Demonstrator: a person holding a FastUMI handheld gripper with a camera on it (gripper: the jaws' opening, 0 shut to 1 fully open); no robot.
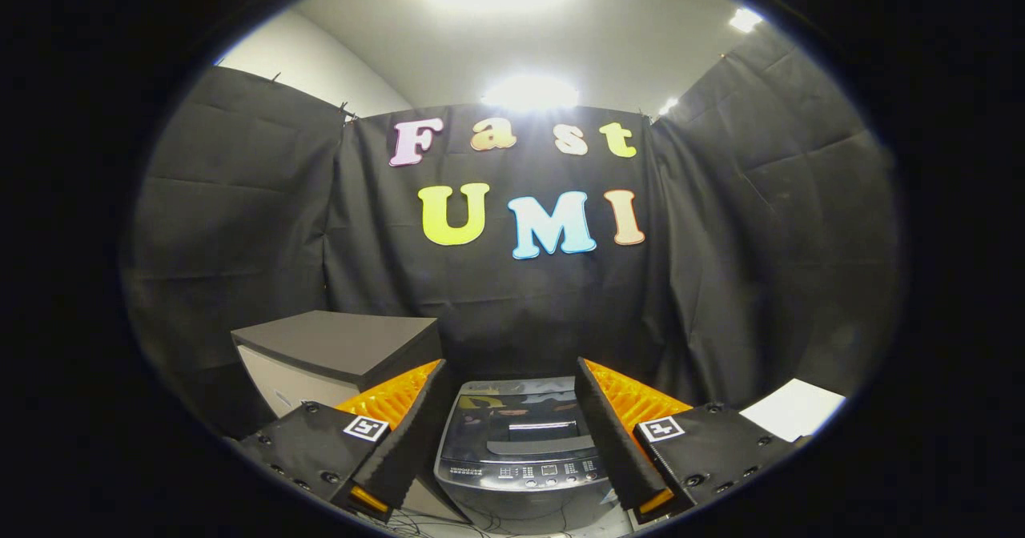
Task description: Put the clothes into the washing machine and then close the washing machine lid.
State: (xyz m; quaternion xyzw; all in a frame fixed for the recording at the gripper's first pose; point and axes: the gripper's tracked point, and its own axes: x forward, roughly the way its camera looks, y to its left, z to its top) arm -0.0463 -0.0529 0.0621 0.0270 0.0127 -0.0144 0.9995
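- Gripper view: the hand-held gripper [512, 378] has its two fingers spread wide apart, grasping nothing.
- Between and beyond the fingers stands the small grey top-loading washing machine [520, 474], its dark glossy lid [520, 426] lying shut, with a control panel along its near edge.
- A grey-topped, pale-sided box [336, 354] stands left of the machine.
- A white flat sheet [793, 408] lies off to the right.

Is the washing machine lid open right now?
No, the washing machine lid lies flat and closed, seen between the open gripper fingers, which hold nothing.
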